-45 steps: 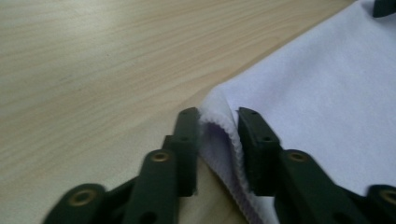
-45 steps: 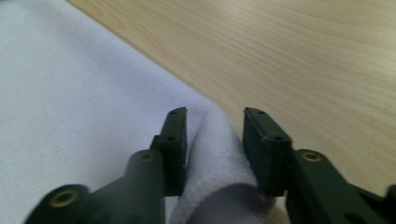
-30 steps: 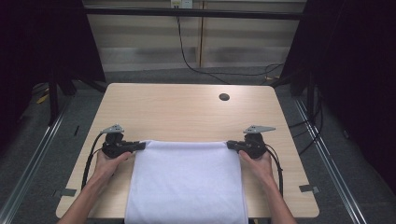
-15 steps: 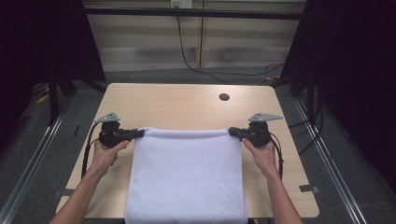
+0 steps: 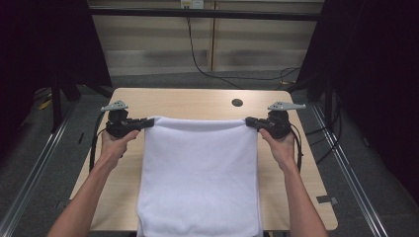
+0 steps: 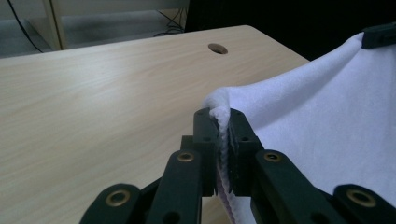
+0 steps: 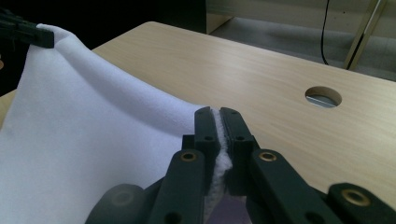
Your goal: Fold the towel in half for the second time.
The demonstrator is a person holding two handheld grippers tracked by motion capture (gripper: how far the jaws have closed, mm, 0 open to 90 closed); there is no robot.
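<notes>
A white towel (image 5: 200, 173) hangs stretched between my two grippers over the wooden table (image 5: 192, 101), its lower part draped past the near edge. My left gripper (image 5: 148, 122) is shut on the towel's far left corner (image 6: 219, 105). My right gripper (image 5: 249, 121) is shut on the far right corner (image 7: 219, 161). In the left gripper view (image 6: 218, 116) the cloth is pinched between the jaws. The right gripper view (image 7: 217, 114) shows the same pinch, with the towel (image 7: 84, 140) sloping away to the left.
A round cable hole (image 5: 237, 102) sits in the table near its far right side. Black cables trail from both grippers. Metal floor rails (image 5: 34, 173) run along both sides of the table. A dark curtain stands at left and right.
Both grippers have moved away from the person, toward the far side of the table, and lifted, carrying the towel's top edge with them. The grip on each corner is unchanged.
</notes>
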